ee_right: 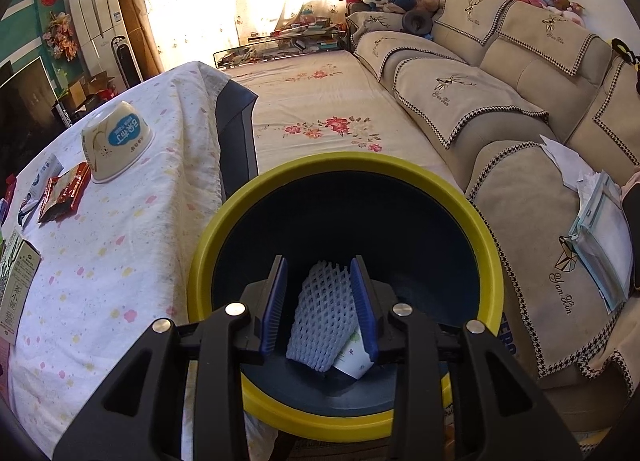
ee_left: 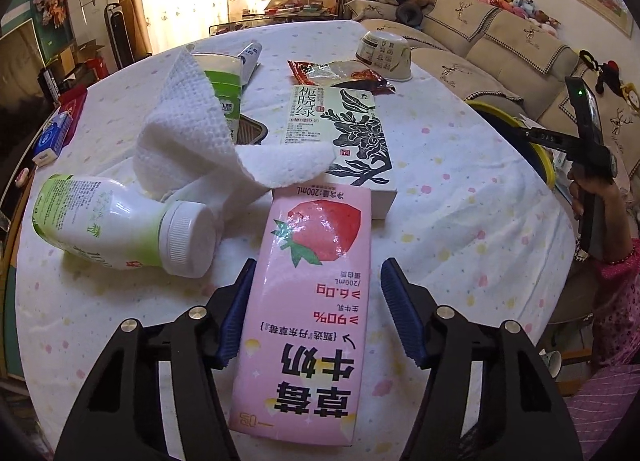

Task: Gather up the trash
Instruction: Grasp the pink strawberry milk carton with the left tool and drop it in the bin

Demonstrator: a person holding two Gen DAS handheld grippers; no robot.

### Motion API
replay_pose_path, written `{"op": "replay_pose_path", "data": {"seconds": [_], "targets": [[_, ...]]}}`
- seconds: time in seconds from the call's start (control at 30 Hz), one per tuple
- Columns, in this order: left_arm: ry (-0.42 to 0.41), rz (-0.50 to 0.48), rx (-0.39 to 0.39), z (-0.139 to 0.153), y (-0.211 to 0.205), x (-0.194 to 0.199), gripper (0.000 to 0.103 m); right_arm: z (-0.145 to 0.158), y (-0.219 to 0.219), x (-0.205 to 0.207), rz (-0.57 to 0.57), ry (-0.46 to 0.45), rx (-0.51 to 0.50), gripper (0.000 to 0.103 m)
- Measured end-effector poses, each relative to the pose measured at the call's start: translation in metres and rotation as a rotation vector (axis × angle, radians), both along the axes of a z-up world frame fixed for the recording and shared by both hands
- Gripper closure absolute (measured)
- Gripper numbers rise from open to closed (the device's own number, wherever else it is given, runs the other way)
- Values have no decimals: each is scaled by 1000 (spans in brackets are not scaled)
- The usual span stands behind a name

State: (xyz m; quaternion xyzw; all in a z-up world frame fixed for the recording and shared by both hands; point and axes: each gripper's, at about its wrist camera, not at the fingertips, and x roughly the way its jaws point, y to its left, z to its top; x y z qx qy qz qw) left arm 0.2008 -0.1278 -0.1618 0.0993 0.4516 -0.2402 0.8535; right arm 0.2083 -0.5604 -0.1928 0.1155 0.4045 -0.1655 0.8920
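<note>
A pink strawberry milk carton lies flat on the spotted tablecloth, between the fingers of my left gripper. The left pad is at the carton's edge and a gap shows at the right pad, so this gripper is open. My right gripper hangs over a dark bin with a yellow rim. Down in the bin lie a white foam net and a paper cup. A dark gap separates the net from the left pad, and the gripper is open.
On the table lie a white bottle, a paper towel, a tea box, a red wrapper, an upturned bowl and a green cup. A sofa stands beside the bin.
</note>
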Motion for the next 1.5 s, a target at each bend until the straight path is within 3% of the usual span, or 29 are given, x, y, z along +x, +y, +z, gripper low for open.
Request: {"op": "replay_pose_path", "data": {"seconds": [0.07, 0.3, 0.67, 0.9, 1.13, 1.33, 1.5], "targets": [[7, 5, 10, -1, -2, 1, 51, -1, -1, -1, -2, 0, 5, 72], [4, -5, 26, 3, -8, -11, 52, -3, -5, -10, -6, -9, 26, 72], [-73, -136, -52, 52, -50, -42, 52, 19, -18, -62, -40, -99, 63, 71], [-115, -268, -78, 81, -123, -36, 52, 33, -38, -110, -101, -160, 57, 67], [-123, -414, -90, 94, -229, -25, 52, 34, -74, -142, -177, -197, 70, 66], [-109, -479, -91, 85, -317, -4, 52, 19, -99, -155, -207, -194, 115, 65], [-99, -460, -82, 65, -366, 20, 51, 8, -109, -157, -221, -185, 145, 62]]}}
